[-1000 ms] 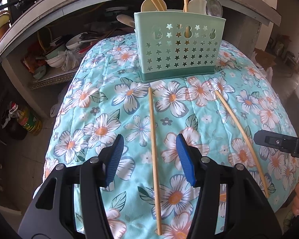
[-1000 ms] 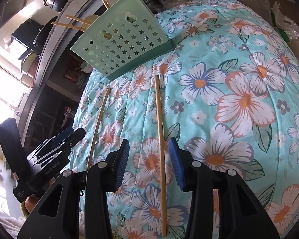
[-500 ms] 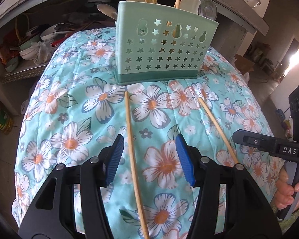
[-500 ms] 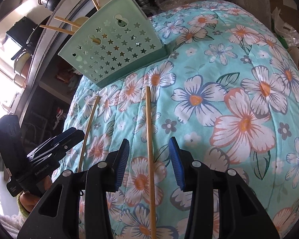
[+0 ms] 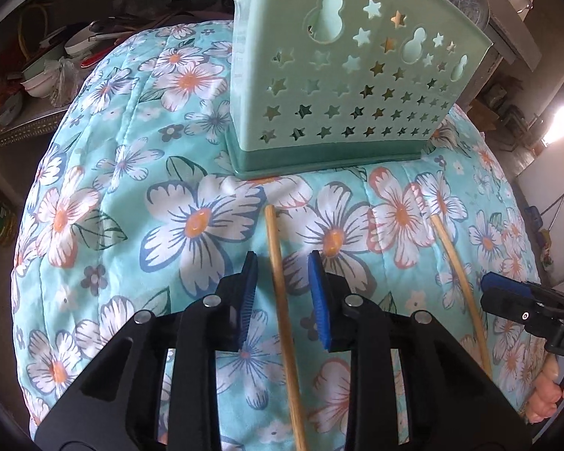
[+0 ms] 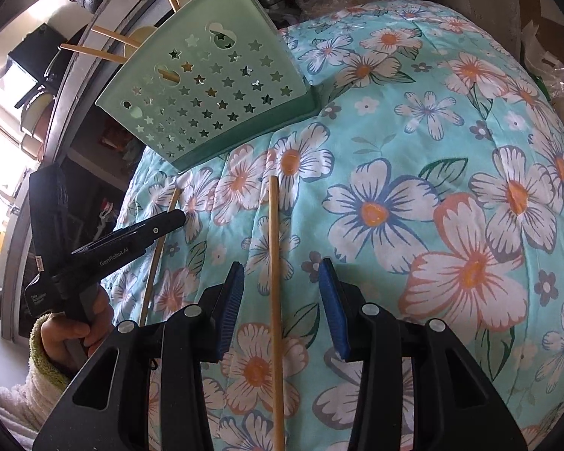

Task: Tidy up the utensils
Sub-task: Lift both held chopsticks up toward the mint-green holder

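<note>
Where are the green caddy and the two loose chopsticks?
Caddy (image 5: 338, 86), left wrist view, star-cut front wall.
Left chopstick (image 5: 282, 300), left wrist view, mid-shaft.
Right chopstick (image 6: 273, 263), right wrist view, mid-shaft.

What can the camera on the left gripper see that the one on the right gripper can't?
Only the left wrist view shows a shelf of bowls and dishes at far left, a round metal utensil sticking out of the caddy, and a bright doorway at right.

Only the right wrist view shows the sleeved hand holding the left gripper and a sunlit window.

Both show the green star-cut caddy, the floral cloth and two chopsticks: the left chopstick lies between the left gripper's open jaws, the right chopstick between the right gripper's.
</note>
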Available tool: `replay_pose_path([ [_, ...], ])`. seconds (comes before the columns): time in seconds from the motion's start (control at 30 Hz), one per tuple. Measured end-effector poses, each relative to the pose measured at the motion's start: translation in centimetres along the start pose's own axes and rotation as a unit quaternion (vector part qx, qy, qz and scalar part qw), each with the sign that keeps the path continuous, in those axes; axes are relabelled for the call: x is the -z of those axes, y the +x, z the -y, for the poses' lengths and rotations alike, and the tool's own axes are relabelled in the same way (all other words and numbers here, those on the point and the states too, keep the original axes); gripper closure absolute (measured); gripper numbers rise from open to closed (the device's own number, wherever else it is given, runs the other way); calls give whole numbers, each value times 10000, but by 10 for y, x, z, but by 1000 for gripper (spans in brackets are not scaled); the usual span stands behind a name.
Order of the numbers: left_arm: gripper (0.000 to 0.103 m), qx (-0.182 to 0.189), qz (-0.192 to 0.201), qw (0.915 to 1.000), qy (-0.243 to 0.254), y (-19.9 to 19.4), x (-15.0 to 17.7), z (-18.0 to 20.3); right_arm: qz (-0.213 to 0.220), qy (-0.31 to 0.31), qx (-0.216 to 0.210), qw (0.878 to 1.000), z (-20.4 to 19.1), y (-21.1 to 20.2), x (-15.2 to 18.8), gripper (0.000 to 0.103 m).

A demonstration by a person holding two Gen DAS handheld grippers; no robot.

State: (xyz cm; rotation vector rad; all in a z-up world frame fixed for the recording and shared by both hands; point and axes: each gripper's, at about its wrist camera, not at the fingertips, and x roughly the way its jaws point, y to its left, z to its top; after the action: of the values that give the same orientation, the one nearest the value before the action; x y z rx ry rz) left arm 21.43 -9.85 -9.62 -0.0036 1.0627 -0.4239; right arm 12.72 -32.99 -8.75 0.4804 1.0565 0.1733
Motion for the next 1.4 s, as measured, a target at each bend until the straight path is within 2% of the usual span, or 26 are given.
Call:
replay_pose_path([
  [0.23,91,-95,72,9999,38,7,-2,-2,41,-191,61,9998,-12,6,-13,62],
  [0.43,93,-86,102,9999,35,9,-3,-10,-6,-326,205,9993,-17,18,-23,63],
  [0.8,93,-129,133,9998,67,9,-1,-13,-30,-544,541,9970,-22,41,-38,85],
  [0.87,93,-150,144,9998,76,9,0,-10,-18,-513,531,9973,-20,42,-39,94],
  [0.97,93,-177,159,9997,90,10,0,-7,6,-358,402,9986,-17,41,-42,96],
  [1.23,95,-277,212,9993,113,10,2,-1,405,-118,-59,9991,-19,-1,-42,96],
  [1.4,98,-74,202,9996,-161,4,0,-9,748,-162,-205,9969,-25,-35,-42,96],
])
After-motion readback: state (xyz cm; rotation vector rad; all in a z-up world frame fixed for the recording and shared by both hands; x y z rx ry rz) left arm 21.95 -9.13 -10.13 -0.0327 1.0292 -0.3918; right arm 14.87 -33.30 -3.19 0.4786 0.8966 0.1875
